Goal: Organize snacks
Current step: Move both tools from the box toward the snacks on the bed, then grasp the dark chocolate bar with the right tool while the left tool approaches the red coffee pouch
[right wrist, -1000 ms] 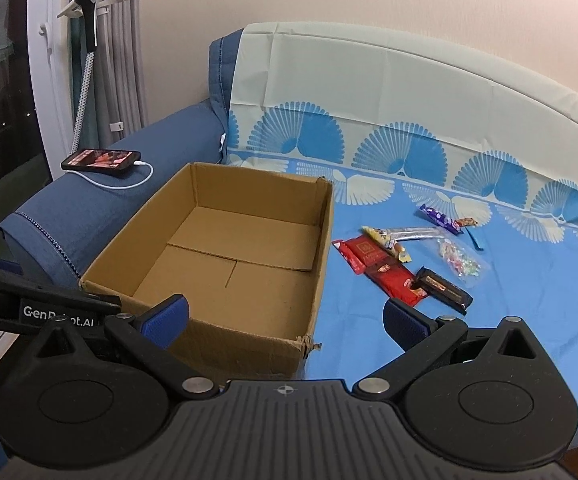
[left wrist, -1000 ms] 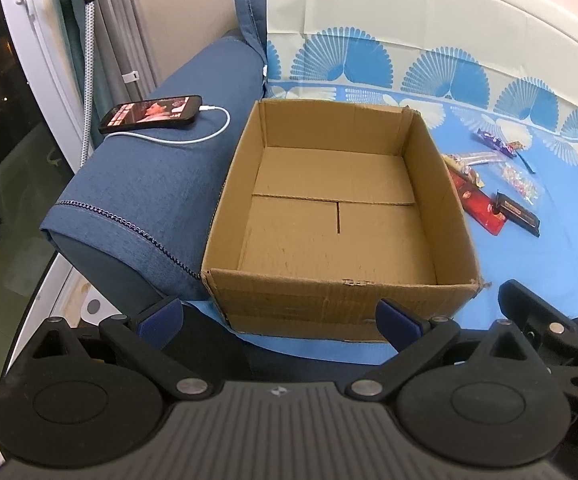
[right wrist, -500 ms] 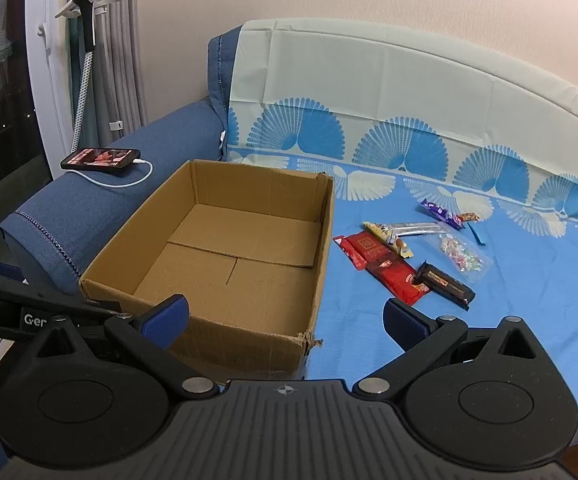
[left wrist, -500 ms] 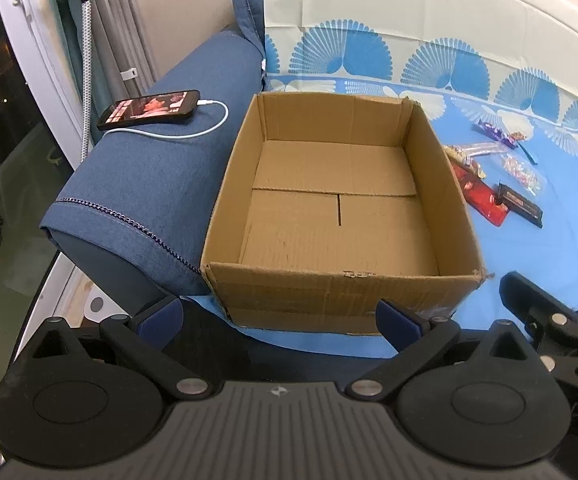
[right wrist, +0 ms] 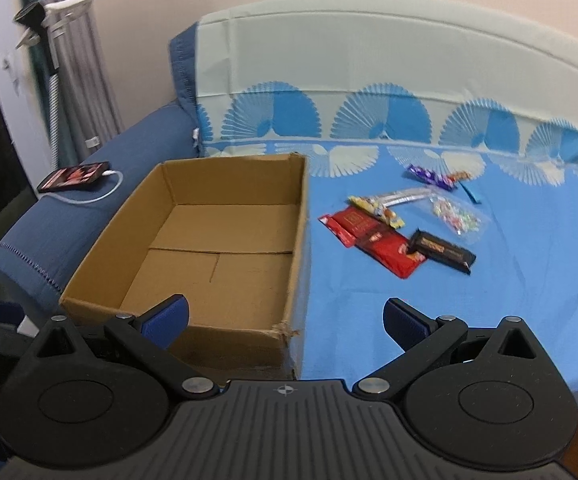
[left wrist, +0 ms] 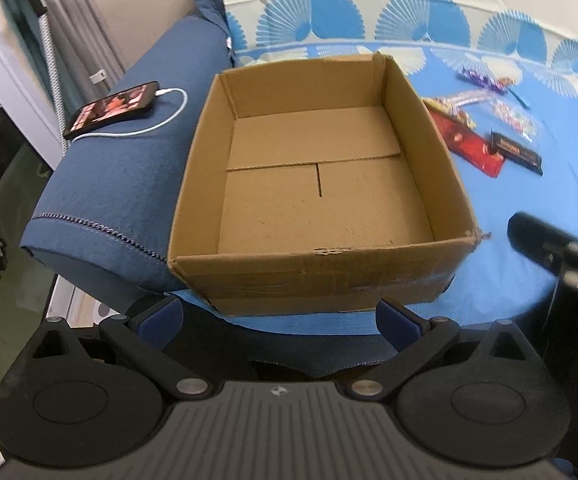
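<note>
Both claws, left claw [left wrist: 279,318] and right claw [right wrist: 285,320], gape wide and carry nothing, near the stiff, light cardboard box [right wrist: 193,240] on the sofa. Just right of it lie flat, slippery, probably light snacks: red packet [right wrist: 385,250], then black bar [right wrist: 443,255], best pinched across their thin edges.

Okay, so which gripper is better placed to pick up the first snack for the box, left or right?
Right, probably. The right gripper is open with the snacks ahead on the blue cover. The left gripper, also open, faces the empty cardboard box, which stands between it and the snacks.
</note>
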